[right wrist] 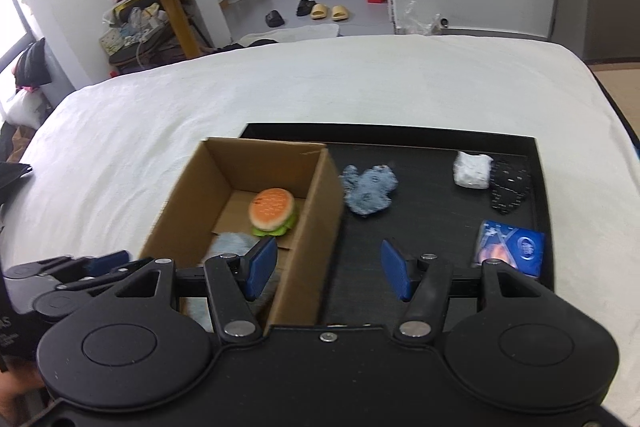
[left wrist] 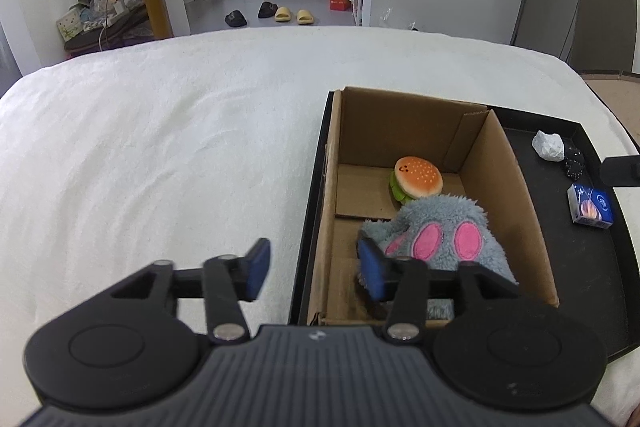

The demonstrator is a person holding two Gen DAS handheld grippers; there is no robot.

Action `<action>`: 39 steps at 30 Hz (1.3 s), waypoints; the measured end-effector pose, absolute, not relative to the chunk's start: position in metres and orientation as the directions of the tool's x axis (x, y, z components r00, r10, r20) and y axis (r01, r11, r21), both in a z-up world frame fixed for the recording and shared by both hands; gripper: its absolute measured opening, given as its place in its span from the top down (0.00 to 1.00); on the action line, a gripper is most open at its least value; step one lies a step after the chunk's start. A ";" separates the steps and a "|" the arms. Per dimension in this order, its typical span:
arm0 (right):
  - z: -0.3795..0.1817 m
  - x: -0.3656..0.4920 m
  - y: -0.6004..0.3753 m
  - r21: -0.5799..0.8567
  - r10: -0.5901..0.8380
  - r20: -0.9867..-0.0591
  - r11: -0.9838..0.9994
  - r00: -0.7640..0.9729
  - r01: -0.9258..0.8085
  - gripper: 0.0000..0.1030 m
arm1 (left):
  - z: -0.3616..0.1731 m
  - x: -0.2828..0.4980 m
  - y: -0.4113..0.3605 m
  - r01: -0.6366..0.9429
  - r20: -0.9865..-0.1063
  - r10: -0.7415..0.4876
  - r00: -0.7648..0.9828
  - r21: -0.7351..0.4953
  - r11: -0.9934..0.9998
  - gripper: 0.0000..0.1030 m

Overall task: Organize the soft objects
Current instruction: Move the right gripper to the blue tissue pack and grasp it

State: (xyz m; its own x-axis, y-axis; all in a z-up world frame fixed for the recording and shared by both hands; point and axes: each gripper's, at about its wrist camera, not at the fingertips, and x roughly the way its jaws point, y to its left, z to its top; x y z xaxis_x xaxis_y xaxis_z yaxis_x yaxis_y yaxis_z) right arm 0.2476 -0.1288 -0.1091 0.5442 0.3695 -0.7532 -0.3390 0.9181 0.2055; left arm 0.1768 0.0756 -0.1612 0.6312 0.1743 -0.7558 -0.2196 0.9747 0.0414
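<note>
- Jaws of the left gripper [left wrist: 314, 269] stand apart with nothing pressed between them; its right blue pad [left wrist: 373, 271] sits at the near edge of the grey plush
- Grey fluffy plush [left wrist: 436, 239] with two pink oval patches lies in the near end of the cardboard box [left wrist: 516, 199]
- Burger plush [left wrist: 416, 179], orange bun with a small face over a green layer, lies at 12 o'clock from the grey one, touching it
- Right gripper [right wrist: 329, 269] hangs open and empty, straddling the box's right wall
- Blue-grey speckled soft toy [right wrist: 370, 189] lies on the black tray [right wrist: 440, 143], just right of the box
- White crumpled wad [right wrist: 472, 169] and black speckled cloth [right wrist: 510, 187] lie at 2 o'clock, a blue packet [right wrist: 512, 247] nearer
</note>
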 end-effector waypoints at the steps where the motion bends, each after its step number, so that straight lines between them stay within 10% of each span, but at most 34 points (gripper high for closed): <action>1: -0.110 0.249 -0.134 0.206 0.367 -0.754 0.920 0.546 -0.334 0.44 | -0.161 0.177 0.074 -0.220 -0.753 0.180 0.632 0.048 0.974 0.48; 39: -0.204 0.302 -0.215 -0.078 0.182 -0.805 0.911 0.565 -0.405 0.32 | -0.159 0.185 0.045 -0.248 -0.688 0.321 0.651 0.206 0.946 0.45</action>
